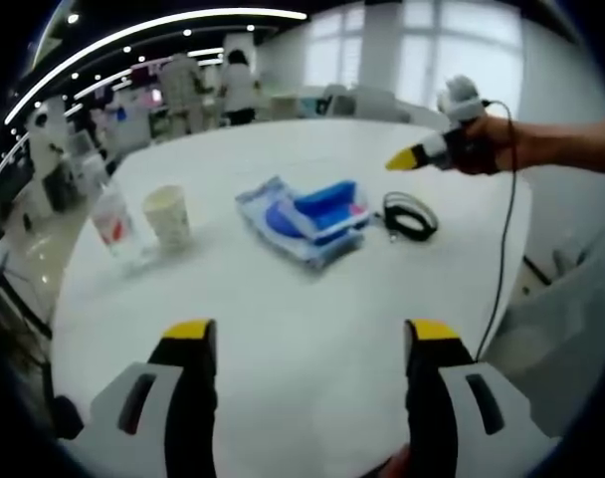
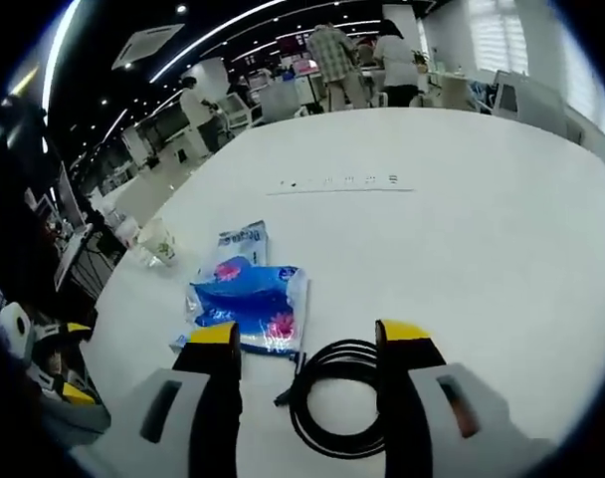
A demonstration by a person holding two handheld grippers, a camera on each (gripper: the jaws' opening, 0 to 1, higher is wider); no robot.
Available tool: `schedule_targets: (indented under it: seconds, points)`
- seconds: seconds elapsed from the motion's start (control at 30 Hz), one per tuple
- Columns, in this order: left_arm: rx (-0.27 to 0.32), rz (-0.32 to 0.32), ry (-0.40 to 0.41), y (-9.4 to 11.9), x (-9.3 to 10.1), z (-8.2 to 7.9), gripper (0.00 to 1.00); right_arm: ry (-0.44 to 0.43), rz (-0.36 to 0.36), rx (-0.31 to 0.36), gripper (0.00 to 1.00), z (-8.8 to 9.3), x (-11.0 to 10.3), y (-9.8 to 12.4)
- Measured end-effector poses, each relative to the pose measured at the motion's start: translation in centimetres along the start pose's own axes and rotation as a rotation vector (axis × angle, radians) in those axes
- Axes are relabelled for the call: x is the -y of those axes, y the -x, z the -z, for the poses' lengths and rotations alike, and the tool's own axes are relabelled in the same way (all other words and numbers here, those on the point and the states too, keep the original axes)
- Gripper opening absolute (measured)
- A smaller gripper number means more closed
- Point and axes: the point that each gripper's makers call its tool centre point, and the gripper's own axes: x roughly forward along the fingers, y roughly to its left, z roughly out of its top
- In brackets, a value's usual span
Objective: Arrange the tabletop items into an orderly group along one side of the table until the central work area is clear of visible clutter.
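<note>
Above the white counter, my left hand-held gripper hovers, jaws wide and empty; my right hand-held gripper, also wide, brackets the black cable coil beside blue packets.

The left gripper view looks from above the near edge of the white table, facing across it toward the windows, its own jaws wide apart at the bottom. It sits well back from the things, with the right gripper in its upper right over the far side. The right gripper view looks from that side, low and close, down onto the cable between its jaws, facing people at the room's far end. Both views share the table, cable, blue packet and cup.
</note>
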Motion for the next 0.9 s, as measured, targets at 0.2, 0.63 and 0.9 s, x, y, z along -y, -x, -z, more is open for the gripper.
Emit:
schedule_targets:
  seconds: [0.2, 0.63, 0.9]
  points:
    - [0.002, -0.004, -0.004, 0.2, 0.0, -0.1, 0.74, 0.01, -0.007, 0.004, 0.54, -0.7, -0.5, -0.4]
    - [0.007, -0.005, -0.005, 0.2, -0.1, -0.3, 0.74, 0.07, -0.035, -0.011, 0.54, -1.7, -2.1, -1.6]
    - [0.007, -0.011, -0.001, 0.1, -0.3, -0.3, 0.74, 0.135, -0.047, -0.059, 0.54, -1.3, -3.1, -3.2]
